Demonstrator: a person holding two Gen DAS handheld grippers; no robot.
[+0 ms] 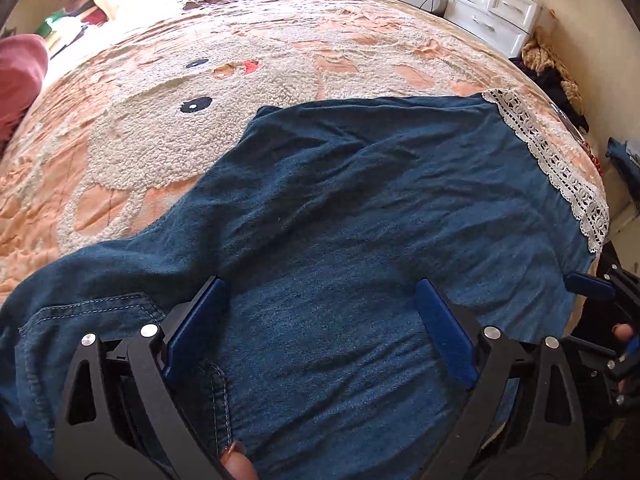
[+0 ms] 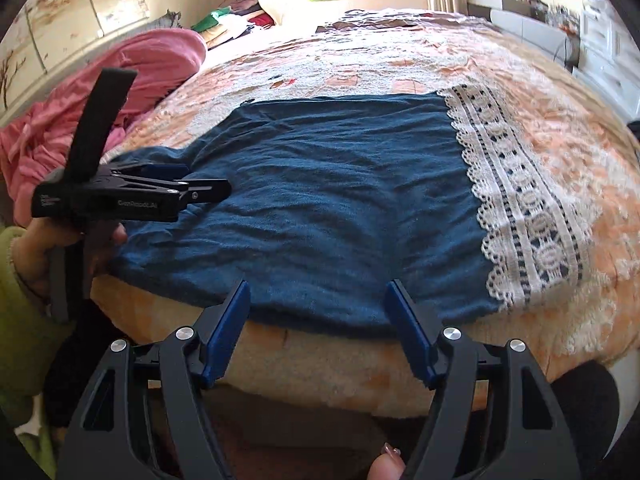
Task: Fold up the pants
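Two grippers, both with jaws spread wide, neither holding anything. Left gripper (image 1: 320, 328): hovers over pants (image 1: 340, 240), denim filling gap between blue pads; seam and stitched pocket edge below its left finger. Right gripper (image 2: 318, 334): poised at near edge of bed (image 2: 320, 376), pants (image 2: 320, 208) just ahead of fingertips, spread flat on peach bedspread (image 2: 560, 152). White lace hem (image 2: 520, 200) ahead-right of right gripper. Pink blanket (image 2: 152, 68) far ahead-left. White drawers (image 1: 496, 8) far ahead-right of left gripper.
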